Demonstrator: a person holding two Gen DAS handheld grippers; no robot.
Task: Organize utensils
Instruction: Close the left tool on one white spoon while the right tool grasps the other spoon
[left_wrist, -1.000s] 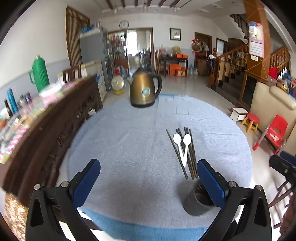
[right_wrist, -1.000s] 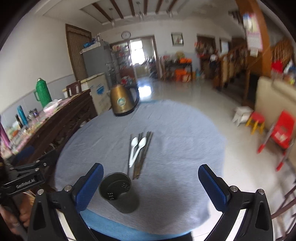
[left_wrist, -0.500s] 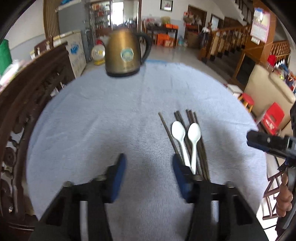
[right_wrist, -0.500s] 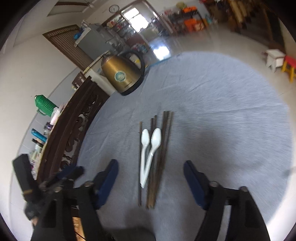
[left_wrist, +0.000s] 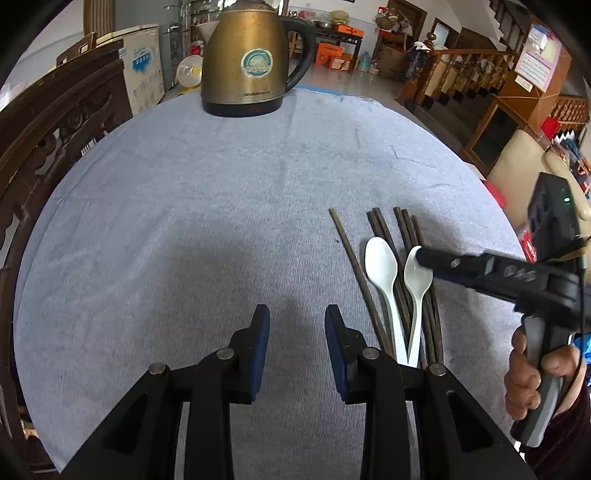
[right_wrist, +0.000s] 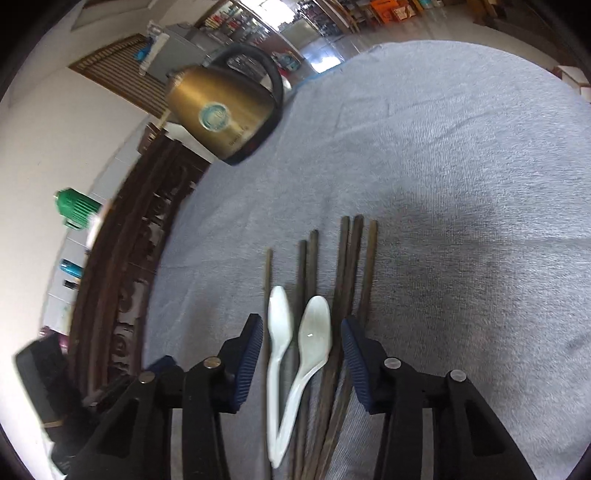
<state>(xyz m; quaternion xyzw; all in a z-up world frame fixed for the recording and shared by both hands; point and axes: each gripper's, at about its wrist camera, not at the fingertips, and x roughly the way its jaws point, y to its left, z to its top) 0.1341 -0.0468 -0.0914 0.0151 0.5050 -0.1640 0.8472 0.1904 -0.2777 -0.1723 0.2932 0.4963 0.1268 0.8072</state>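
Two white plastic spoons (right_wrist: 310, 347) lie on top of several dark wooden chopsticks (right_wrist: 351, 266) on the blue-grey tablecloth (right_wrist: 443, 184). My right gripper (right_wrist: 302, 332) is open low over them, with both spoon bowls between its blue pads. In the left wrist view the spoons (left_wrist: 384, 269) and chopsticks (left_wrist: 376, 229) lie at right, and the right gripper's fingertip (left_wrist: 436, 260) covers part of one spoon bowl. My left gripper (left_wrist: 297, 325) is open and empty over bare cloth, left of the utensils. No utensil holder is in view.
A brass-coloured electric kettle (left_wrist: 255, 59) stands at the far side of the round table. A dark carved wooden cabinet (left_wrist: 44, 122) runs along the left edge. A green thermos (right_wrist: 75, 208) stands on it. Stairs (left_wrist: 480, 74) and a beige sofa (left_wrist: 524, 170) lie to the right.
Both grippers have dropped toward the table and moved forward, and their jaws have narrowed. The grey utensil cup has left both views. The right gripper now straddles the spoons.
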